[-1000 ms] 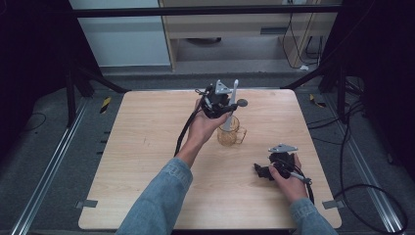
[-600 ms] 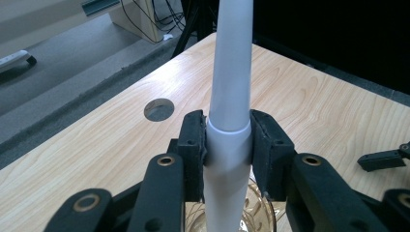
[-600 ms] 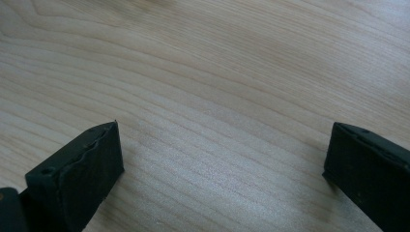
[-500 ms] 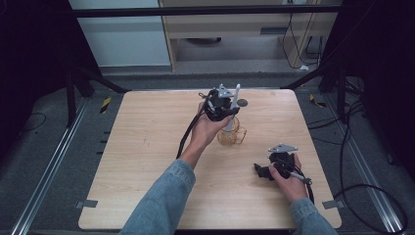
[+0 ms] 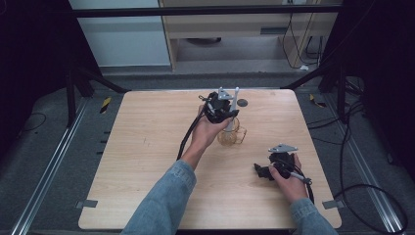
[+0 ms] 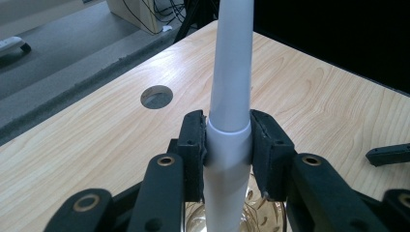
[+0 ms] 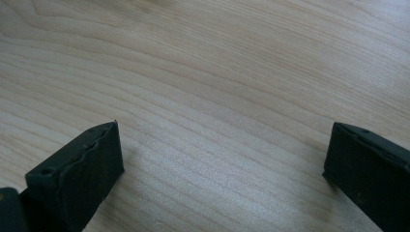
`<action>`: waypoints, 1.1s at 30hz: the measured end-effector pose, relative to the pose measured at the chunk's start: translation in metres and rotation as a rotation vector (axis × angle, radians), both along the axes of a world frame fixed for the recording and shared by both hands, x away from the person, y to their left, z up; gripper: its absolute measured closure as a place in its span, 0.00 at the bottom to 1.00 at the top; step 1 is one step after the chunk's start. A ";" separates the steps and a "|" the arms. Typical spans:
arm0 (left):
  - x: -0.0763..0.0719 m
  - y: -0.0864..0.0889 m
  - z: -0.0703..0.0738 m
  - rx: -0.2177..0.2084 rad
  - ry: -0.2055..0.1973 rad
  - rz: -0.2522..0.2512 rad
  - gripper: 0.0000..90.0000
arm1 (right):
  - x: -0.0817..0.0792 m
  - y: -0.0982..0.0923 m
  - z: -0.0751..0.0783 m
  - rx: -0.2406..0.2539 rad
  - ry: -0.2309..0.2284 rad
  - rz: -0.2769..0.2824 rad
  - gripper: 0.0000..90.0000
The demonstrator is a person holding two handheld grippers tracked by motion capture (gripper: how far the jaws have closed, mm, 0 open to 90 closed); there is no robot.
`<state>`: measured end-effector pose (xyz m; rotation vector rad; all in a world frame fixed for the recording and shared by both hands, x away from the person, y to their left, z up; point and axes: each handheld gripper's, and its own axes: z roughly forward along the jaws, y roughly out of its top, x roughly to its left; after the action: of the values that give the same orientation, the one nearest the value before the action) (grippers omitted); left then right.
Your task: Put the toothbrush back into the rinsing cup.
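Note:
A clear glass cup [image 5: 231, 136] stands near the middle of the wooden table [image 5: 147, 147]. A long white handle [image 5: 234, 105] rises upright out of the cup. My left gripper [image 5: 222, 110] is shut on that handle just above the cup's rim. In the left gripper view the two black pads [image 6: 193, 145] press on either side of the white handle [image 6: 232, 72], with the glass [image 6: 263, 212] below them. My right gripper [image 5: 262, 171] rests on the table at the near right, held by a hand. In its own view the right gripper [image 7: 222, 159] is open over bare wood.
A small round hole [image 5: 242, 103] sits in the tabletop just behind the cup. Cables trail from both grippers. Dark frame legs and floor cables surround the table. Bare wood stretches across the table's left half.
My left gripper has sunk slightly toward the cup with the white handle still in it. The right gripper has not moved.

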<state>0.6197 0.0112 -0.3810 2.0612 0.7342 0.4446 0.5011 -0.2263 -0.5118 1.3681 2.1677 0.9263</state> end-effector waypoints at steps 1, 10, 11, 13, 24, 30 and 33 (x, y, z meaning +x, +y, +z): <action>0.000 0.000 0.000 -0.001 0.001 0.000 0.75 | 0.000 0.000 0.000 0.000 0.000 0.000 0.00; 0.001 -0.001 -0.004 -0.001 0.005 0.000 0.75 | 0.000 0.000 0.000 0.000 0.000 0.000 0.00; 0.001 -0.002 -0.004 -0.003 0.008 0.001 0.75 | 0.000 0.000 0.000 0.000 0.000 0.000 0.00; 0.001 -0.002 -0.005 -0.003 0.010 0.001 0.75 | 0.000 0.000 0.000 -0.001 0.000 0.000 0.00; 0.003 -0.005 -0.009 -0.002 0.020 0.001 0.75 | 0.000 0.000 0.000 0.000 0.000 0.000 0.00; 0.003 -0.006 -0.011 0.001 0.024 0.005 0.75 | 0.000 0.000 0.000 0.000 0.001 0.000 0.00; 0.004 -0.006 -0.012 0.009 0.026 0.004 0.75 | 0.000 0.000 0.000 0.000 0.001 0.000 0.00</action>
<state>0.6236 0.0048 -0.3933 2.0779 0.7534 0.4244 0.5011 -0.2263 -0.5118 1.3693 2.1681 0.9261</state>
